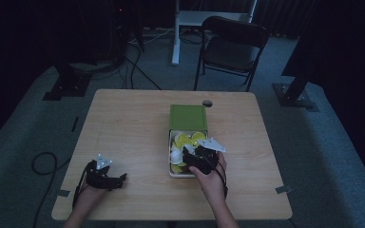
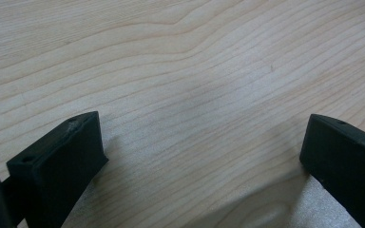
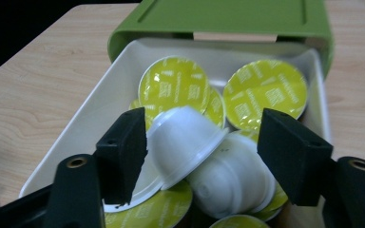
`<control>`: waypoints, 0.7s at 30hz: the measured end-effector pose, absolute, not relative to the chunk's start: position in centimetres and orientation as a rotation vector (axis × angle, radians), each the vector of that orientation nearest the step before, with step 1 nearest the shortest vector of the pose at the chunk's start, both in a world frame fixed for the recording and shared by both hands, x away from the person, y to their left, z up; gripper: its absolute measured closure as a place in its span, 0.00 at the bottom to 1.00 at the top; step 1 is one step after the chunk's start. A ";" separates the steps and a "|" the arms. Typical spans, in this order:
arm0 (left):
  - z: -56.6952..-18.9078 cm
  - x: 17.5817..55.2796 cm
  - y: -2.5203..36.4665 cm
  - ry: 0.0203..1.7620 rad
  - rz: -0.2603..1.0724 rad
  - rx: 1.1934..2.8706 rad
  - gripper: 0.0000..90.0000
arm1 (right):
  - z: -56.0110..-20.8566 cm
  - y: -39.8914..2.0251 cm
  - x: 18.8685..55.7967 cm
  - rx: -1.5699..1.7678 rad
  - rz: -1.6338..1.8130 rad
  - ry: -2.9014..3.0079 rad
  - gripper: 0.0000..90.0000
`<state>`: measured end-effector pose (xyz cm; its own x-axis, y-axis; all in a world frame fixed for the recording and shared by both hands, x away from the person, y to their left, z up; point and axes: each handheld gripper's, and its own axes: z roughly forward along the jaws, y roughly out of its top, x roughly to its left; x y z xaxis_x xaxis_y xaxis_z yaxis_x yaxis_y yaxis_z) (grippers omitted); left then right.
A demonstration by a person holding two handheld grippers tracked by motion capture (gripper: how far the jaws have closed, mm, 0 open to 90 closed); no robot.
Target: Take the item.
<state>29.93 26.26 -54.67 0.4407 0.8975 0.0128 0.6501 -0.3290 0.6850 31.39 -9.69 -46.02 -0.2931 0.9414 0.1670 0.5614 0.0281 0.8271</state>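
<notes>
- High view: the right gripper (image 1: 196, 153) hangs over the white tray (image 1: 170, 167) that slides out of the green box (image 1: 188, 117), near the middle of the wooden table (image 1: 128, 123). The left gripper (image 1: 120, 179) rests near the table's front left edge, well apart from the box. The lighting is dim, and the right hand (image 1: 212, 180) and gripper body cover most of the tray, so the capsules (image 1: 184, 139) read only as yellow and white patches.
- Left gripper view: the left gripper (image 2: 197, 156) has its jaws spread wide with nothing between them, just bare wood grain beneath. Both jaws are cut off by the picture's lower edge.
- Right gripper view: the right gripper (image 3: 202, 142) stands part open, straddling a white capsule (image 3: 183, 142) that lies tilted on its side atop the pile in the tray (image 3: 83, 123). The left jaw is touching or all but touching its rim; the right jaw is clear of it, so nothing is pinched yet.
- The capsule is probably very light, thin-walled plastic, smooth and tapered, so it may squirt out or dent under a hard squeeze. I judge the firmest hold to be across the body just below the flared rim.
- A second white capsule (image 3: 233, 178) lies against it, and yellow foil lids (image 3: 265, 93) lie behind. How many capsules lie underneath is hidden, and the jaws block the tray's near end.
</notes>
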 end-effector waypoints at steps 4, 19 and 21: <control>-54.7 29.9 26.3 1.293 0.528 2.088 0.01 | -46.4 -9.3 31.4 1.523 1.189 1.906 0.39; -54.7 29.9 26.3 1.293 0.528 2.088 0.01 | -46.8 -8.7 32.2 1.506 1.176 1.936 0.44; -54.7 29.9 26.3 1.293 0.528 2.088 0.01 | -46.9 -8.5 32.3 1.505 1.172 1.935 0.44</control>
